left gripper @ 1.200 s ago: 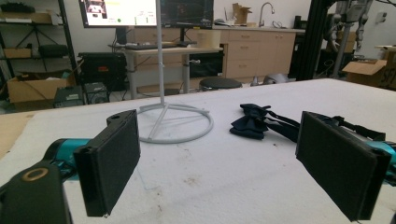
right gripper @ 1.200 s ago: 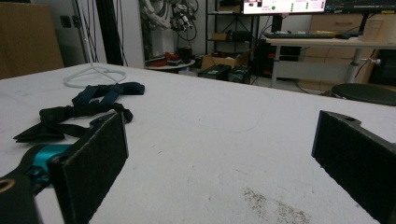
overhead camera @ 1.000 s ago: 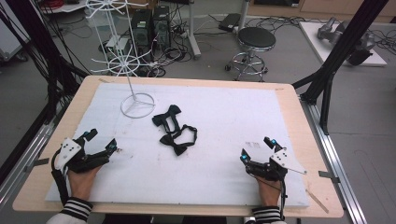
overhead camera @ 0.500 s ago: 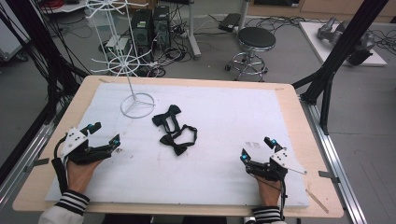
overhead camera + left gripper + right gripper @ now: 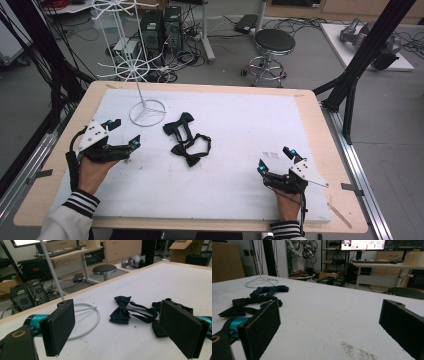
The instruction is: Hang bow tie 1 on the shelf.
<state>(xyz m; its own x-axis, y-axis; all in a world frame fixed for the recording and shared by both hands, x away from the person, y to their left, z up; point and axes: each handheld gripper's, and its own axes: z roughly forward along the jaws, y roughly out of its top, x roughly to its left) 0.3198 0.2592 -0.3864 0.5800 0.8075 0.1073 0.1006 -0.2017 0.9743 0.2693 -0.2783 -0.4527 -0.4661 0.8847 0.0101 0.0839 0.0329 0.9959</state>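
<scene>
High view: the table (image 5: 310,107), a wooden top under a white mat, carries everything. At its far left stands a white wire display rack (image 5: 131,70), its ring base (image 5: 147,113) resting on the mat. Near the middle of the mat, just right of that base, lie two dark bow ties with their straps tangled together: the farther bow tie (image 5: 178,123) and the nearer bow tie (image 5: 189,152), touching or overlapping where the straps cross. The left gripper (image 5: 123,134) sits at the left side of the mat, held in a hand with a striped cuff, its jaws spread wide and pointing toward the bow ties, near them but apart. The right gripper (image 5: 273,159) rests low at the right side, well apart from the bow ties, jaws likewise spread with nothing between them. In the left gripper view the farther bow tie (image 5: 121,310) shows between the two black jaws, beyond them, beside the ring base (image 5: 87,315).
</scene>
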